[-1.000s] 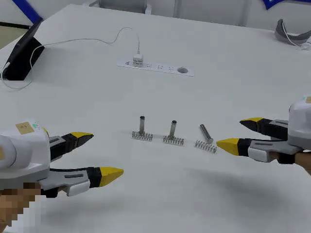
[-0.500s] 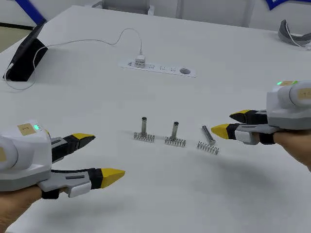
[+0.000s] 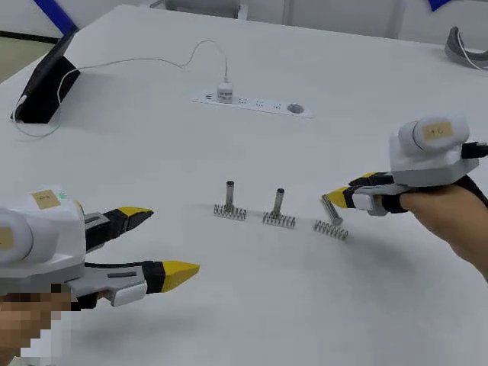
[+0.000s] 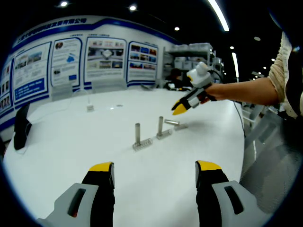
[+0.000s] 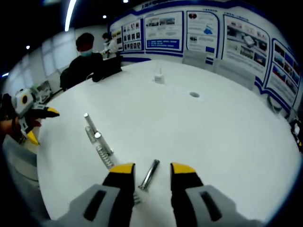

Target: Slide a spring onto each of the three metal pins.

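Your right tool (image 5: 152, 168) hangs released at the fallen pin (image 5: 148, 176); a jaw half hides the spring (image 3: 331, 229) beside it. Your left tool (image 3: 169, 240), well away, gapes.

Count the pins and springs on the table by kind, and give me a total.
Metal pins: 3 (left pin and middle pin upright, right pin lying down)
Springs: 3 (left spring, middle spring, right spring, all lying on the table, none on a pin)
Total: 6
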Motion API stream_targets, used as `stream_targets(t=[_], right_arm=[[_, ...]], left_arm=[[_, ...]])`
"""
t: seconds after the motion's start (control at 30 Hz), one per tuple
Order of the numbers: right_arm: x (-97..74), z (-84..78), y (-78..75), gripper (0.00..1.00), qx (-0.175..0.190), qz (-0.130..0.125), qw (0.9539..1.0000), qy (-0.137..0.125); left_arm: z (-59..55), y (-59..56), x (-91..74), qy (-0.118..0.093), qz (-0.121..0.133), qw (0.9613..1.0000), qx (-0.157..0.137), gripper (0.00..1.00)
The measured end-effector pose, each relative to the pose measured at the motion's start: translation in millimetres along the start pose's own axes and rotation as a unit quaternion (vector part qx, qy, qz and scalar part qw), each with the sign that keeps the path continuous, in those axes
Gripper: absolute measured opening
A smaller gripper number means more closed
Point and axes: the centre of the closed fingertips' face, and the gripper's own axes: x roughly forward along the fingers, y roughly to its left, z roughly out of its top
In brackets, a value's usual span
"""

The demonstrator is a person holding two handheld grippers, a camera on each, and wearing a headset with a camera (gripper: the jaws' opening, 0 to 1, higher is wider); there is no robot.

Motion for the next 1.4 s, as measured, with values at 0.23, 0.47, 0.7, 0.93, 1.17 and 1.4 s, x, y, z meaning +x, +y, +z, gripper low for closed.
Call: stream_targets(t=[0.23,0.47,0.7,0.93,1.17,1.4], right_arm=[[13.7,-6.0,-2.6,0.27,0.016,-0.009,0.9996,0.022],[25.4,-13.8,-1.7,0.21,0.026,-0.014,0.9987,0.042],[30.7,-16.2,-2.2,0.19,0.037,-0.018,0.9980,0.048],[33.7,-16.9,-3.0,0.17,0.046,-0.022,0.9972,0.054],[37.3,-19.1,-3.3,0.15,0.050,-0.026,0.9965,0.062],[35.8,-18.6,-4.0,0.12,0.040,-0.030,0.9963,0.070]], left_arm=[[-2.0,0.9,-0.5,0.001,0.000,1.0000,-0.003,0.70],[-3.3,2.8,-0.6,0.001,0.000,1.0000,-0.006,0.69],[-3.6,4.3,-0.4,0.001,-0.001,1.0000,-0.008,0.69],[-3.1,4.8,0.5,-0.001,-0.002,0.9999,-0.010,0.69],[-5.2,5.8,-0.9,-0.002,-0.001,0.9999,-0.015,0.68],[-5.3,8.2,-1.7,-0.004,0.001,0.9998,-0.019,0.68]])
